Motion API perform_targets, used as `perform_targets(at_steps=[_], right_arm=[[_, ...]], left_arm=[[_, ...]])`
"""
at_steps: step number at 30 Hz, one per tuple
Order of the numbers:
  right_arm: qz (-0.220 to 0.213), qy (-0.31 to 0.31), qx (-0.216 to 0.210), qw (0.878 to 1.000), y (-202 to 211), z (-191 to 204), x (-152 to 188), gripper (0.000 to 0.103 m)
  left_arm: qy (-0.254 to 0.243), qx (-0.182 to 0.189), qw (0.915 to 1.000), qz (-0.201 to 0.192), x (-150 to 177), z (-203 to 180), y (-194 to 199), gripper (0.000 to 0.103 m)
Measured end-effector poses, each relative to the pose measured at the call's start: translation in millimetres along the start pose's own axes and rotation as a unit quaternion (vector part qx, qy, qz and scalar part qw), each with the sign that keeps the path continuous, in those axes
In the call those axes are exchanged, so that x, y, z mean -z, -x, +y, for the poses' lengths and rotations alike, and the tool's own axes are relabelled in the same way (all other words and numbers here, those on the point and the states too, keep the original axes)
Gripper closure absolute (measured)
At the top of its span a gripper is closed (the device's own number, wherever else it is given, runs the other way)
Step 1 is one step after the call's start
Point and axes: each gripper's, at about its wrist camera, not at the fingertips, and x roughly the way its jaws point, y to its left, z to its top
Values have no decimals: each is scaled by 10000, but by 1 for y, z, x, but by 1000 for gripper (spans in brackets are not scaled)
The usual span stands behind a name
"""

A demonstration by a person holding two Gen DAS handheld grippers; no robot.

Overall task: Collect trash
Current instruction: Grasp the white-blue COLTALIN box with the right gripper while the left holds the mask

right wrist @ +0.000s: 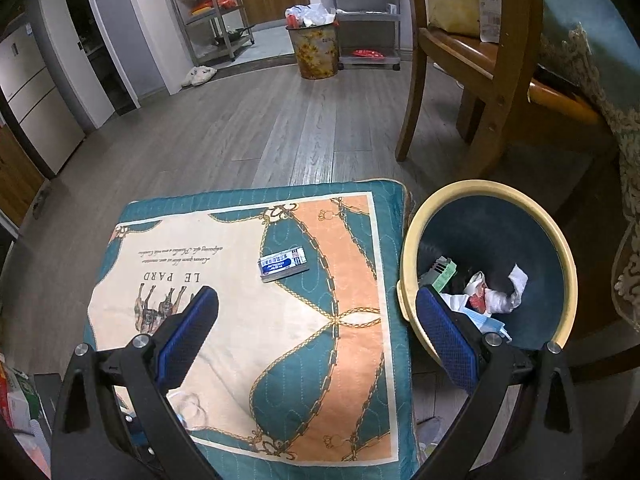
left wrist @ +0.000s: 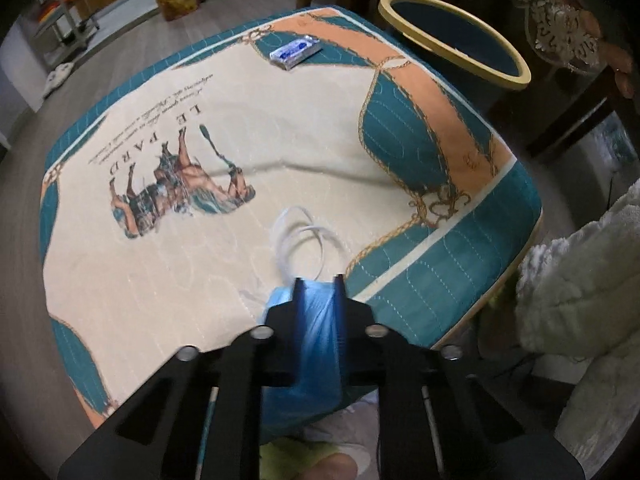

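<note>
The quilted cushion cover point(left wrist: 280, 128) is matt stitched cloth, printed cream, teal and orange. The face mask point(left wrist: 316, 320) looks like thin pleated blue non-woven fabric, with smooth white elastic loops point(left wrist: 304, 240). The left tool point(left wrist: 318, 292) is matt black plastic with dull metal pins; the right tool point(right wrist: 316, 320) is matt black plastic too, its pads point(right wrist: 188, 336) a blue, finely textured rubbery facing. The small packet point(right wrist: 283, 263) has a glossy printed wrapper. The waste bin point(right wrist: 408, 256) is smooth plastic with a cream rim, holding crumpled paper point(right wrist: 500, 296). The floor point(right wrist: 280, 132) is grey wood-grain plank, faintly sheened. The chair point(right wrist: 452, 48) is varnished brown wood. A fleecy white sleeve point(left wrist: 568, 304) looks soft and rough.
</note>
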Motion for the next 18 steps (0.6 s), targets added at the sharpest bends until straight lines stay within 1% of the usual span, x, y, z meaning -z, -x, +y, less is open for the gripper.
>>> perform_targets(at_steps=[3,6,9,11,13,15,16,18], right_arm=[[61,-73,-26,10000,-6,-3,0,6],[177,-173,-78,9997,-15,-6,1,6],[344,-392,-214,9984,-30,-11,1,7],[465,-561,-329,9968,-44,-15,0,10],[553,-622,-356,9959,-55,-17,-1,14],[592,-528,-377,9961,-69,-12,-4,18],[578,-450,-398,9965,-75,-9,-5,19],[544,-165,-431,9975,-89,2,-7,19]], left_arm=[[34,-79,9998,-190,-7,2,8,95],[264,-37,9987,-435,-19,12,20,95],[607,39,9959,-674,-34,28,32,95],[811,48,9929,-869,-43,41,42,95],[984,36,9900,-1007,-51,51,49,95],[1167,42,9867,-1133,-60,64,53,95],[1304,60,9843,-1192,-64,73,55,95],[1426,39,9820,-1235,-69,83,55,95]])
